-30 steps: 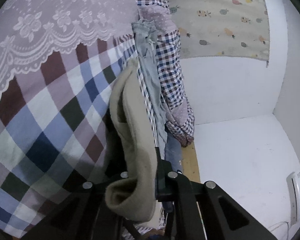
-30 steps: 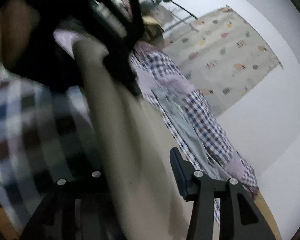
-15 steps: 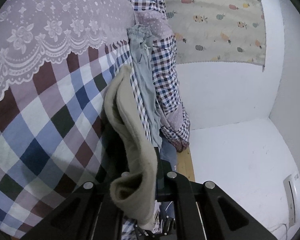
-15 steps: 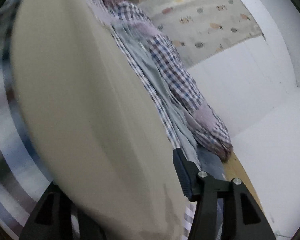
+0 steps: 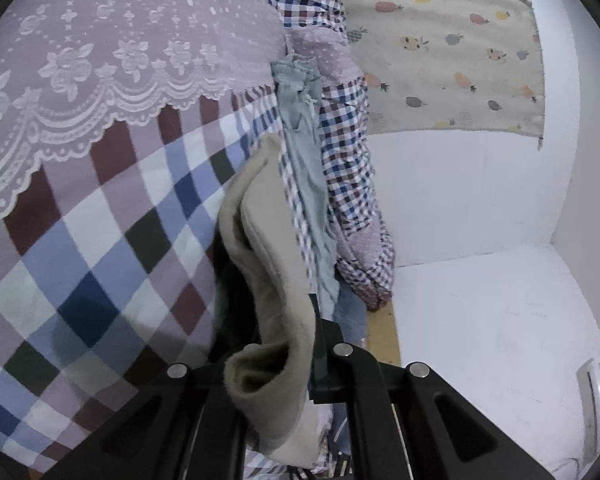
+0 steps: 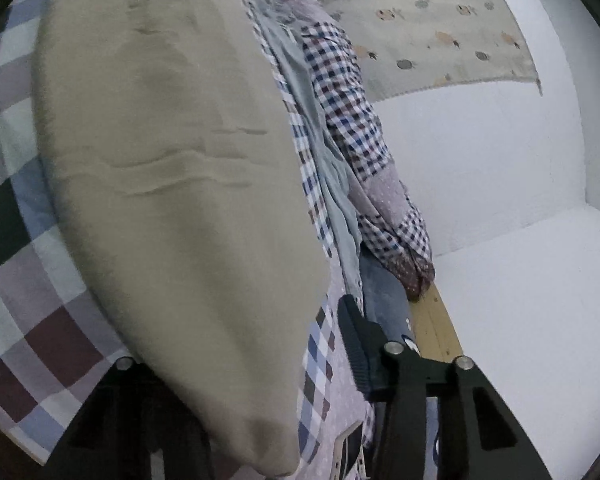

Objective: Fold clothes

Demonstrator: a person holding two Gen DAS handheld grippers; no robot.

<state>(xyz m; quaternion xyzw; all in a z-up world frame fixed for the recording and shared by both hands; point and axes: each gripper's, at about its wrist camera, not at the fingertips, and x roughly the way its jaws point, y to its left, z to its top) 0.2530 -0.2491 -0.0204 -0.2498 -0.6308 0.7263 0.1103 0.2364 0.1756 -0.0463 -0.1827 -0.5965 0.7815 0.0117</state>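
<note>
A beige garment point(image 5: 260, 260) hangs bunched from my left gripper point(image 5: 276, 364), which is shut on its lower fold over the checked bedspread point(image 5: 100, 260). In the right wrist view the same beige garment point(image 6: 172, 160) spreads wide and smooth across the bedspread point(image 6: 28, 280). My right gripper point(image 6: 240, 360) stands open. The cloth covers its left finger, and its right finger point(image 6: 356, 340) is bare and apart from the cloth.
A pale blue garment point(image 5: 304, 152) and a small-check shirt point(image 5: 348, 168) lie heaped along the bed's right edge by a wooden rail point(image 6: 436, 328). A lilac lace cover point(image 5: 120, 40) lies at the far left. A fruit-print cloth point(image 5: 452, 48) hangs on the white wall.
The right gripper has swung in close to the beige garment, which now fills its view flat and sharp. The left gripper keeps its hold and has barely shifted.
</note>
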